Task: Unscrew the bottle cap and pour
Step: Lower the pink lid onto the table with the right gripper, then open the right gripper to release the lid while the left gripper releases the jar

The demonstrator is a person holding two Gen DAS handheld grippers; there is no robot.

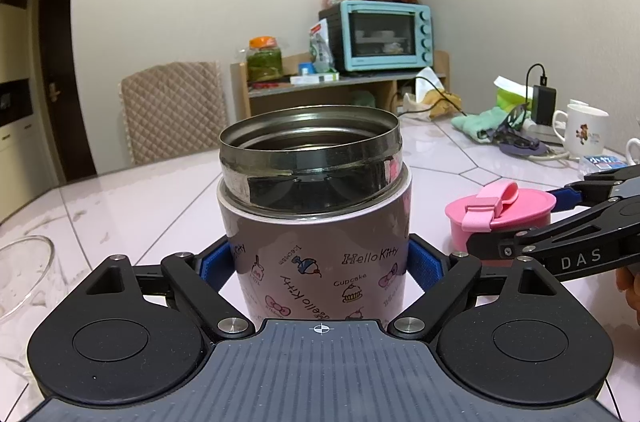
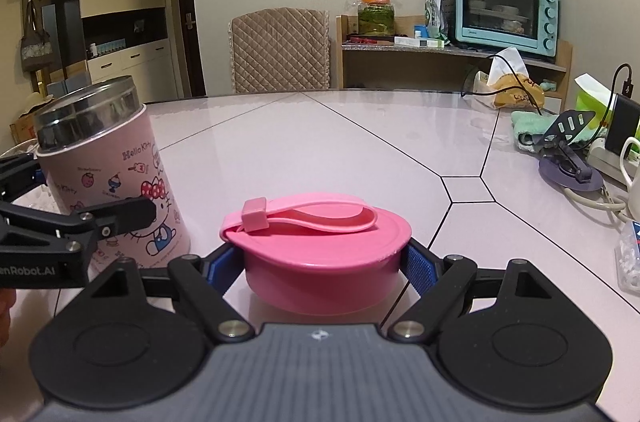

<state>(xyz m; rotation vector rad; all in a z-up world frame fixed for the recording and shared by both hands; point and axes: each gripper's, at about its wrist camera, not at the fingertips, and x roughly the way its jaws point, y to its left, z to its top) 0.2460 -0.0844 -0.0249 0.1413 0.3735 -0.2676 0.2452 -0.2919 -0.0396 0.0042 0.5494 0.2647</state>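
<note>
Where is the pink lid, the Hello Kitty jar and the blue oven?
pink lid [image 2: 320, 262], right wrist view, on its front side wall.
Hello Kitty jar [image 1: 320, 262], left wrist view, on its printed body.
blue oven [image 2: 500, 10], right wrist view, on its glass door.

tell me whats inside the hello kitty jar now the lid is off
The jar, held in the left claw, shows only bare steel inner wall below its rim. Its bottom and any contents are hidden from this angle.

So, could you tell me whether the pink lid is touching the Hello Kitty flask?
Apart. The right wrist view shows bare table between the pink lid and the Hello Kitty flask.
</note>
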